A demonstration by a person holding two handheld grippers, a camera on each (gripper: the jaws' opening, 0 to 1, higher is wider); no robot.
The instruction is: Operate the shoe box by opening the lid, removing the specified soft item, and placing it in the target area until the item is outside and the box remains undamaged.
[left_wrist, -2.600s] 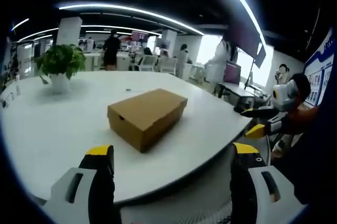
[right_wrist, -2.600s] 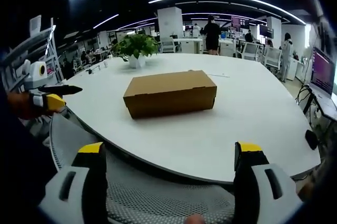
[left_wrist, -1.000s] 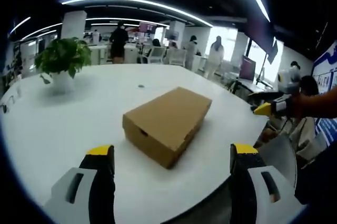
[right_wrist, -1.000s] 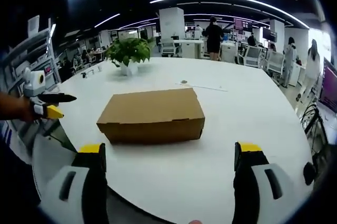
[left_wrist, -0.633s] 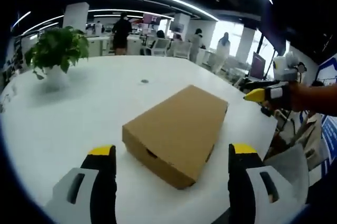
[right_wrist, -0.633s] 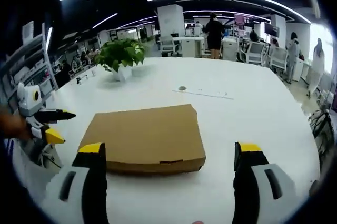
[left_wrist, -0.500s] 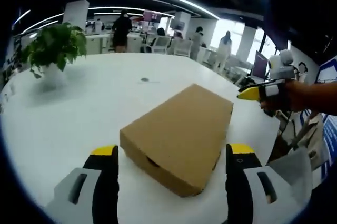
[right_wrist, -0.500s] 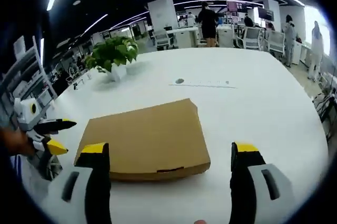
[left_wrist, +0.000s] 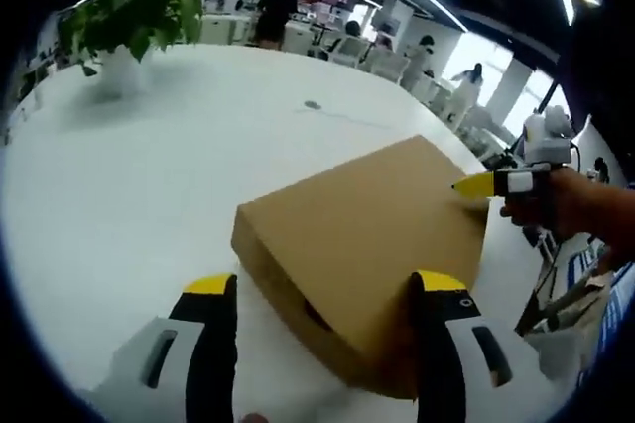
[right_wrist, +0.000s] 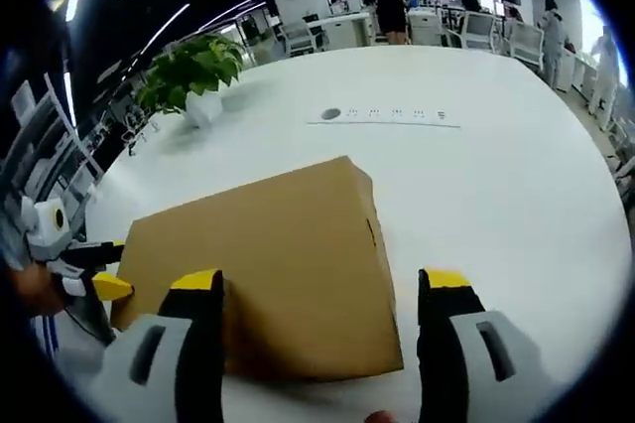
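Closed cardboard shoe box (left_wrist: 372, 244) lying flat on the white table (left_wrist: 129, 195), lid still down. Left gripper (left_wrist: 322, 289) spread wide, poised over the box's near corner, gripping nothing. Right gripper (right_wrist: 319, 289) likewise spread, straddling the box end, holding nothing. Seen in left gripper view: a hand (left_wrist: 580, 207) carrying the other gripper at the far corner. Potted plant (right_wrist: 193, 75) well beyond the box.

My shoe box (left_wrist: 372, 244) is plain brown cardboard, lid shut, lying flat on the white table (left_wrist: 129, 175), one corner turned toward my left jaws.
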